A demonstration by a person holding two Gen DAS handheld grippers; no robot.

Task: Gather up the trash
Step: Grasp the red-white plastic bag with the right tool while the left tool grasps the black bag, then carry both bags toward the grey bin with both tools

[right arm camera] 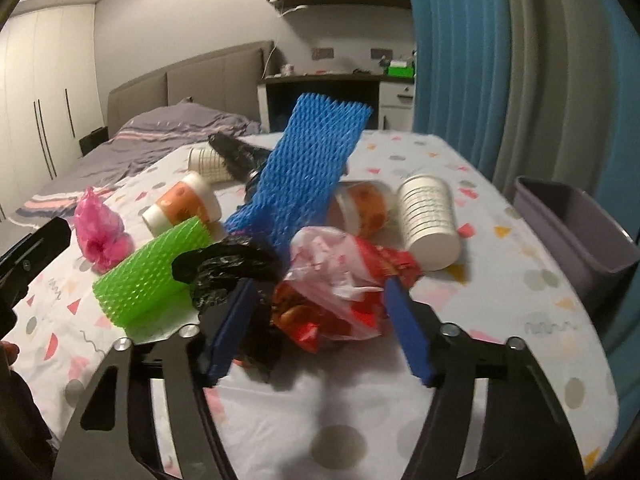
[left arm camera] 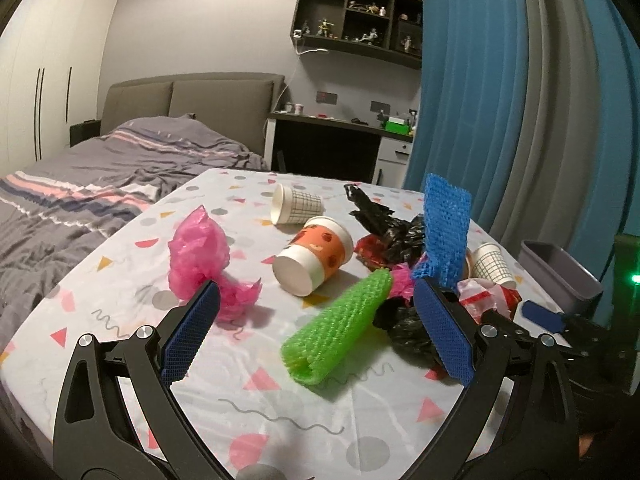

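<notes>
The tabletop (left arm camera: 280,408) wears a white cloth printed with pink, yellow and grey shapes, and stands in a bedroom beside a bed (left arm camera: 100,168) with striped grey bedding. Blue curtains (left arm camera: 480,80) hang on the right, a dark wall shelf (left arm camera: 360,16) holds figurines, and a desk (left arm camera: 328,124) sits below it.

Trash lies scattered on the cloth: four paper cups, two with an orange pattern (right arm camera: 182,204) (right arm camera: 362,208) and two with a grid print (left arm camera: 296,204) (right arm camera: 428,224). There are two foam nets, one green (left arm camera: 340,328) and one blue (right arm camera: 308,168), a pink plastic bag (left arm camera: 200,256), crumpled black bags (right arm camera: 228,268) and a red-and-white bag (right arm camera: 340,284). One grey bin (right arm camera: 576,236) stands at the right edge.

The left gripper (left arm camera: 316,336) has its fingers wide apart over the green net, holding nothing. The right gripper (right arm camera: 320,332) has fingers apart around the red-and-white bag, not visibly pressing it.
</notes>
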